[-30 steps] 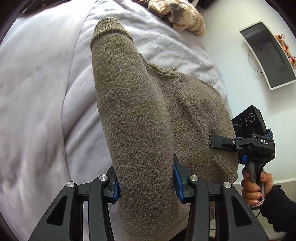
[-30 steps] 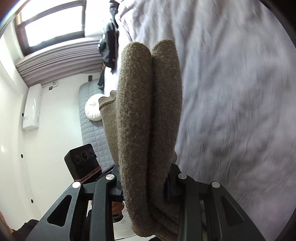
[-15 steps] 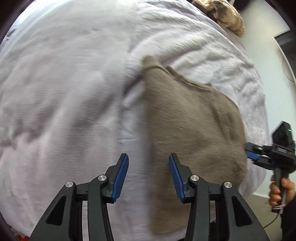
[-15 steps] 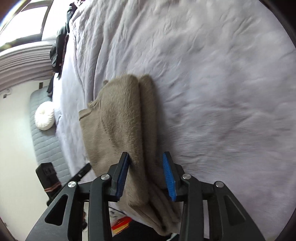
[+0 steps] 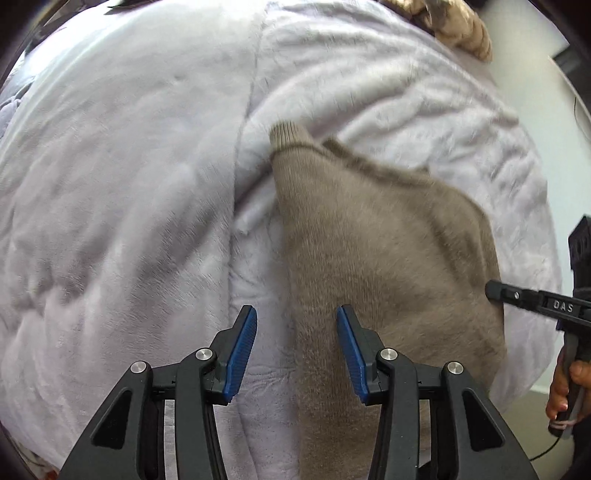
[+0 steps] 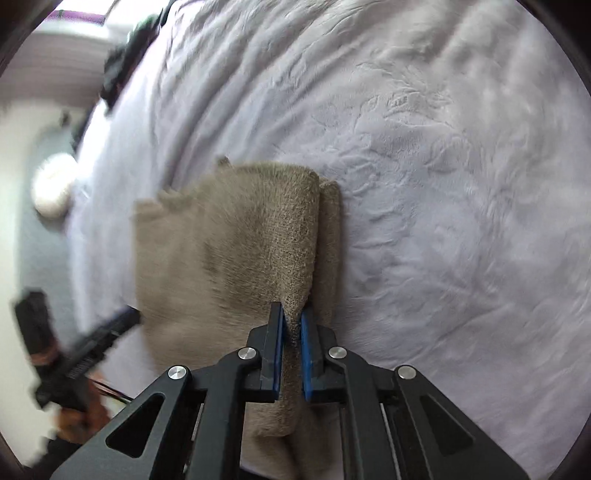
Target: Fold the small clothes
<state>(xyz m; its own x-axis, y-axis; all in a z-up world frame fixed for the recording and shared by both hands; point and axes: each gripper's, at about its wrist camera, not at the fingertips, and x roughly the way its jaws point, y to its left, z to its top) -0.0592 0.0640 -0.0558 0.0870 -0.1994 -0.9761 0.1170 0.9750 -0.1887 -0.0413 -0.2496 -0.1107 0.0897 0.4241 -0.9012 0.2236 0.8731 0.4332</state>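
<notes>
Now the sweater (image 5: 388, 266) lies flat on the pale lilac blanket (image 5: 129, 184) instead of hanging in the air as it did a second ago, when both tools carried it folded lengthwise. It rests toward the near right part of the bed as the left camera sees it, a ribbed cuff (image 5: 286, 134) pointing to the far side and the doubled edge running along its right side in the right camera's view (image 6: 236, 266). The left gripper (image 5: 295, 328) has let go: its blue pads (image 5: 242, 350) stand wide apart, straddling the sweater's left edge with nothing between them, as they already did half a second ago. The right gripper (image 6: 291, 325), which was open over the cloth half a second ago, has since closed narrowly on the thick folded ridge near the sweater's near end, so it holds the cloth again. That suggests the lengthwise fold is set down and a crosswise fold is likely the next step, with the right tool taking up the near end first; the left tool would need a matching grip on its own side. Beyond the sweater, a beige knitted garment (image 5: 454, 26) sits at the far edge of the bed. Motion blur softens both views.
</notes>
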